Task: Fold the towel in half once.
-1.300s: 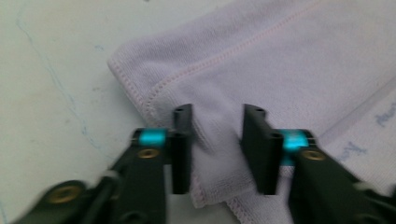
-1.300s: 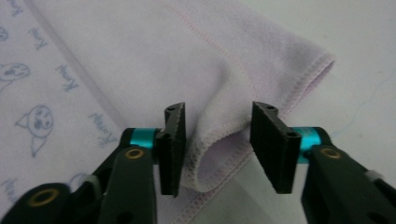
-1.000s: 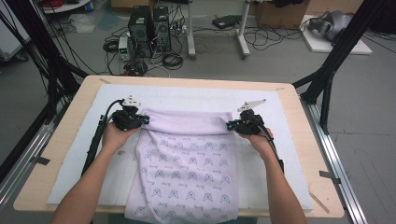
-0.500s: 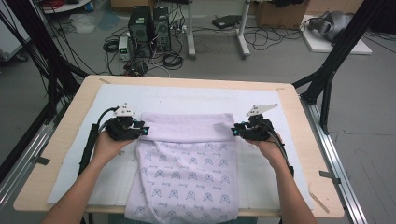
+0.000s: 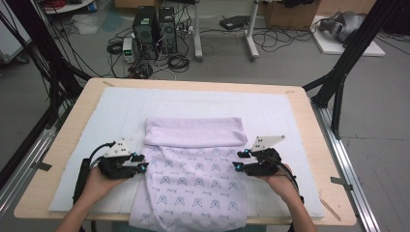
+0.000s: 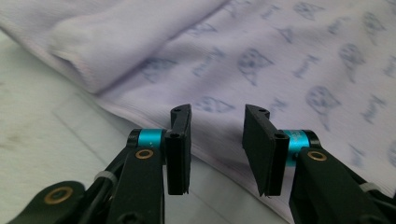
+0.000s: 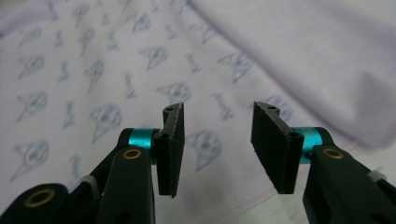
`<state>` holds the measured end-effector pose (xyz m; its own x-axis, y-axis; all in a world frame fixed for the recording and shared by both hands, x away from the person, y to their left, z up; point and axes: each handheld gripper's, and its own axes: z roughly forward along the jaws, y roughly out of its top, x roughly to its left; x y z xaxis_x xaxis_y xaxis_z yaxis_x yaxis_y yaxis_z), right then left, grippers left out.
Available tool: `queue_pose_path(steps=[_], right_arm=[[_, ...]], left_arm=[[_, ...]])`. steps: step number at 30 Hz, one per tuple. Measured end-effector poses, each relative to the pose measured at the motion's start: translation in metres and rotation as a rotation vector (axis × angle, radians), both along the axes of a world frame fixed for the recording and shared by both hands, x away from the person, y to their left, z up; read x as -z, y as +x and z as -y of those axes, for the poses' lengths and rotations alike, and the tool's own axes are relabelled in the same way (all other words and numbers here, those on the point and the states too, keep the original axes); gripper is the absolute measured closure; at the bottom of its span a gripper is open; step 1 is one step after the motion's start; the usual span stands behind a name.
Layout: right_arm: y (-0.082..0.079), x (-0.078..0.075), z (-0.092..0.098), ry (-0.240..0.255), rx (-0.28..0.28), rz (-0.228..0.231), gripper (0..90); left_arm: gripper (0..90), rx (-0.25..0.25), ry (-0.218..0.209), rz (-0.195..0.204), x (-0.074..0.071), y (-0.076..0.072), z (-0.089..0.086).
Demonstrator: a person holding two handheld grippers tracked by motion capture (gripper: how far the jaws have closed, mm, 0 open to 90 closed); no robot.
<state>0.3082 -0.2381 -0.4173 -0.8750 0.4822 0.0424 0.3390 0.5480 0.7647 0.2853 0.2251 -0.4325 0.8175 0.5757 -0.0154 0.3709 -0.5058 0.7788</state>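
1. High view shows the lilac printed garment (image 5: pixel 193 179) lying flat on the white mat (image 5: pixel 290 116) that covers the surface (image 5: pixel 67 130), its plain top band folded down over the print and its bottom hanging past the near edge.
2. My left claw (image 5: pixel 143 163) sits at the garment's left side edge and my right claw (image 5: pixel 236 161) at its right side edge. Both have just been opening; their jaws stand apart with nothing between them.
3. I judge the cloth light, limp and thin, not fragile; it will sag and crease, and drag on the mat.
4. Best hold: the hemmed side edges, just below the fold (image 6: pixel 79 70), pinching both layers.
5. Nothing near the garment blocks me; the computer towers (image 5: pixel 154 26) stand well beyond it, on the floor.
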Motion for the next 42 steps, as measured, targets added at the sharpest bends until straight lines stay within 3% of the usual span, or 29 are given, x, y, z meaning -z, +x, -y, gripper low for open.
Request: queue_pose_path(steps=[4, 7, 9, 13, 16, 17, 24, 29, 31, 34, 37, 42], right_arm=[[-0.014, 0.012, -0.001, -0.004, -0.029, -0.021, 53.0], [-0.021, 0.019, -0.003, -0.013, -0.043, -0.028, 53.0], [-0.022, 0.024, -0.004, -0.04, -0.045, -0.033, 54.4], [-0.025, 0.029, -0.004, -0.044, -0.026, -0.018, 69.2], [-0.026, 0.028, -0.004, -0.042, -0.035, -0.025, 84.9], [-0.026, 0.028, -0.005, -0.042, -0.04, -0.027, 86.0], [-0.028, 0.026, 0.001, -0.044, -0.04, -0.022, 87.4], [-0.028, 0.023, 0.006, -0.025, -0.059, -0.053, 85.3], [-0.026, 0.02, 0.006, -0.022, -0.07, -0.061, 77.4], [-0.019, 0.01, 0.011, 0.007, -0.038, -0.031, 68.7], [0.001, -0.002, 0.016, 0.021, 0.018, 0.003, 63.6], [0.042, -0.016, 0.017, 0.053, 0.119, -0.006, 53.5]], left_arm=[[61.8, 0.047, 0.025, -0.025, 0.01, -0.01, 0.003], [61.6, 0.042, 0.027, -0.005, 0.013, -0.012, 0.003], [66.4, 0.047, 0.033, 0.007, 0.013, -0.014, 0.004], [82.1, 0.043, 0.033, 0.025, 0.014, -0.017, 0.005], [85.0, 0.026, 0.043, 0.04, 0.013, -0.02, 0.006], [85.3, 0.016, 0.051, 0.046, 0.012, -0.022, 0.005], [85.9, -0.025, 0.042, 0.048, 0.008, -0.038, -0.017], [86.9, -0.007, 0.034, 0.03, 0.007, -0.043, -0.022], [78.6, -0.014, 0.025, 0.028, 0.004, -0.038, -0.022], [67.7, -0.05, -0.008, 0.034, -0.004, -0.025, -0.022], [60.7, -0.093, -0.037, 0.035, -0.013, -0.003, -0.018], [51.8, -0.186, -0.08, 0.039, -0.024, 0.041, -0.007]])
